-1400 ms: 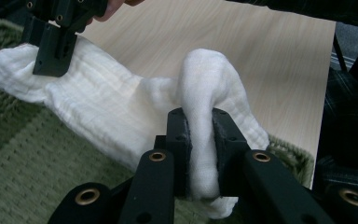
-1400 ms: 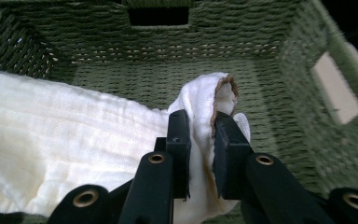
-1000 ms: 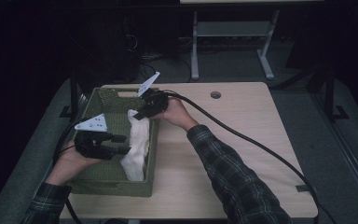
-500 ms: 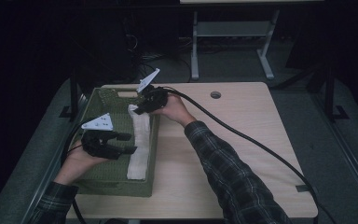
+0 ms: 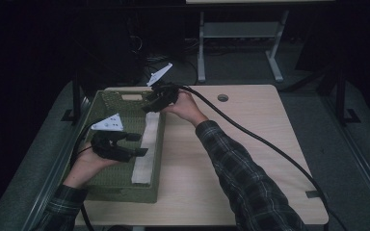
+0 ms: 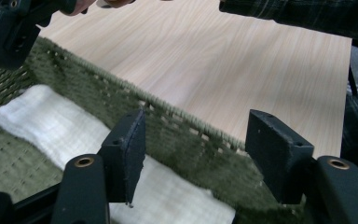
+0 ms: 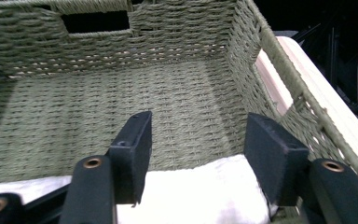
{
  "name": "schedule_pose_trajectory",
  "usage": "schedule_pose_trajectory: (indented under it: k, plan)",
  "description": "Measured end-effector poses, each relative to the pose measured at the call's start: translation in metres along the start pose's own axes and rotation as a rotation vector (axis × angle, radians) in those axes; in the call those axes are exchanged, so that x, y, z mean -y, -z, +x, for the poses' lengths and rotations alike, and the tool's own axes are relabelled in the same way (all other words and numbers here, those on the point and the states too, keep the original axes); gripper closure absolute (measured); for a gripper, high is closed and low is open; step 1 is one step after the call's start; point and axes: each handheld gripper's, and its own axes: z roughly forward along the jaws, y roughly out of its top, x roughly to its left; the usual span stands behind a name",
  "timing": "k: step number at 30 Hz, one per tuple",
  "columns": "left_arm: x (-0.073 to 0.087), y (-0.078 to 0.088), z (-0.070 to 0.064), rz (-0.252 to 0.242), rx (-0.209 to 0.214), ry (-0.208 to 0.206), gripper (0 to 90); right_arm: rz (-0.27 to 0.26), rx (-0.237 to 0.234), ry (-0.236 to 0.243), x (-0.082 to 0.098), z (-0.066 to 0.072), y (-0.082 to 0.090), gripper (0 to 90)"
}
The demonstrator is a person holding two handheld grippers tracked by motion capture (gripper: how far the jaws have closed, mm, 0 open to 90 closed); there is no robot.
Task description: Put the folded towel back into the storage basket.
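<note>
A green woven basket (image 5: 120, 195) stands on the left part of the wooden table. A folded white towel (image 5: 147, 149) lies flat inside it along its right wall. My left gripper (image 5: 141, 144) hovers over the basket's near half, just left of the towel. Its jaws have just been opening and hold nothing; the left gripper view shows the gripper (image 6: 196, 154), the towel (image 6: 51, 126) and the basket wall (image 6: 168, 121) beyond the gap. My right gripper (image 5: 148, 108) hangs over the towel's far end. It has also just been opening, and in the right gripper view the gripper (image 7: 196, 154) stands above the towel (image 7: 200, 196).
Bare table top (image 5: 250, 125) stretches to the right of the basket, with a round cable hole (image 5: 223, 97) near the far edge. A thick black cable (image 5: 270, 144) runs from the right gripper across the table. A metal table frame (image 5: 236, 33) stands beyond.
The towel was bunched up between both grippers; now it lies flat along the basket's right wall. Both grippers have opened and let it go, the left one drawing back to the left.
</note>
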Motion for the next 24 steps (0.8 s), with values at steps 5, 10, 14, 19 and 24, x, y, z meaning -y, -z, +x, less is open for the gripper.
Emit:
schedule_pose_trajectory:
  k: [5,10,14,19,24]
  plan:
    - [-0.012,-0.011,-0.006,0.001,-0.003,-0.003,35.7,-0.006,-0.006,-0.017,0.007,-0.001,0.018,37.6]
    - [-0.028,-0.027,-0.016,-0.004,-0.013,0.002,33.8,0.003,-0.013,-0.011,0.018,-0.001,0.039,35.7]
    - [-0.04,-0.039,-0.025,-0.007,-0.027,0.001,32.7,0.003,-0.009,-0.007,0.027,-0.001,0.056,35.2]
    - [-0.051,-0.054,-0.039,-0.008,-0.037,0.017,31.0,-0.002,-0.008,-0.006,0.038,-0.002,0.077,34.3]
    - [-0.061,-0.078,-0.057,0.011,-0.034,-0.001,29.6,-0.015,0.009,-0.019,0.058,-0.001,0.106,33.3]
